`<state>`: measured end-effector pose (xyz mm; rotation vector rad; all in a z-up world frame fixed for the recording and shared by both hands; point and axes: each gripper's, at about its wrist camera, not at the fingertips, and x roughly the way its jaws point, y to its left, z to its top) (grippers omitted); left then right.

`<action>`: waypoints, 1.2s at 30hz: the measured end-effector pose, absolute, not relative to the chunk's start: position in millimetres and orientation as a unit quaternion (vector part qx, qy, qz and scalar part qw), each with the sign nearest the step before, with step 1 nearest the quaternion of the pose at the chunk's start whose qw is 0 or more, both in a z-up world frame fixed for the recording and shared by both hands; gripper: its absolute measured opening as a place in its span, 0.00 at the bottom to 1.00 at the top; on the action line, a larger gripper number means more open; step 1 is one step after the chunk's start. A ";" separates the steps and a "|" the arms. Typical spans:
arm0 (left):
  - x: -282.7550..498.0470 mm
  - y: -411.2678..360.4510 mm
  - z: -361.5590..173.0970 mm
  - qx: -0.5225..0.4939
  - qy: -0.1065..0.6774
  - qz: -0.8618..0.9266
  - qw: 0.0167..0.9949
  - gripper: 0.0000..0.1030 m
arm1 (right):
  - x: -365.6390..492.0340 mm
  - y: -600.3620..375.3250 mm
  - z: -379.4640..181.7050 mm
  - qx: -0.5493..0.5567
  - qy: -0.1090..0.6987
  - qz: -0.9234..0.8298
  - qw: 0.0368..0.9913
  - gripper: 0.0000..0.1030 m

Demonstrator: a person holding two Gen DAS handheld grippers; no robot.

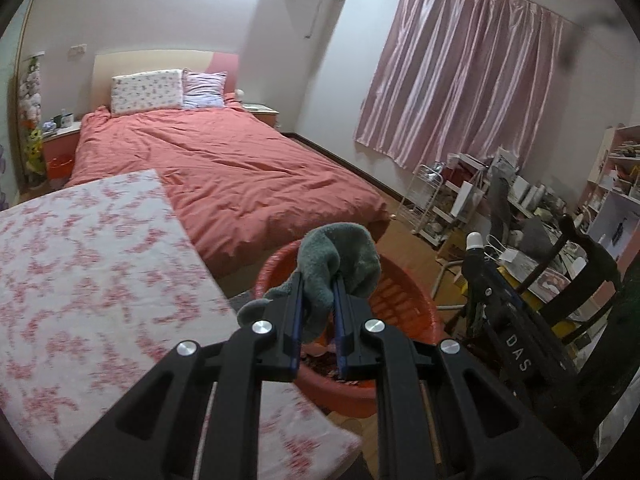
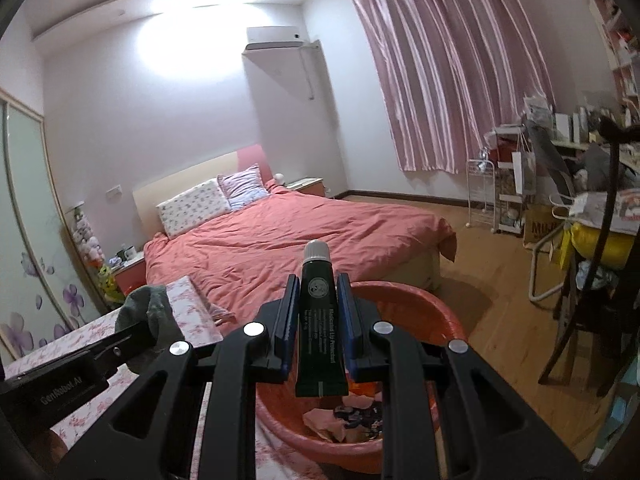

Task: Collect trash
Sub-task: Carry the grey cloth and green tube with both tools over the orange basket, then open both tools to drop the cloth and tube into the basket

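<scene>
Left gripper (image 1: 318, 304): pinches grey cloth (image 1: 340, 264) over red basin (image 1: 404, 300), beside table (image 1: 100, 280) edge. Right gripper (image 2: 319, 312): clamps dark tube (image 2: 320, 320) above basin holding scraps (image 2: 344, 416).

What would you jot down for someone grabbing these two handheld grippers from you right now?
Left gripper: jaws shut on the grey cloth, held above the red basin.
Right gripper: jaws shut on the dark tube, cap up, also above the basin.
Done: some scraps already lie in the basin.
Left: release both items into the basin, then look around for more trash.
</scene>
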<state>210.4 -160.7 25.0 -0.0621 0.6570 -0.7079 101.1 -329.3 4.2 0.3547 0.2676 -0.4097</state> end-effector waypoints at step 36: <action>271.1 -210.2 -51.1 0.001 0.405 -0.320 0.856 0.47 | 108.3 -376.1 -19.7 0.261 0.165 -0.169 0.936 0.65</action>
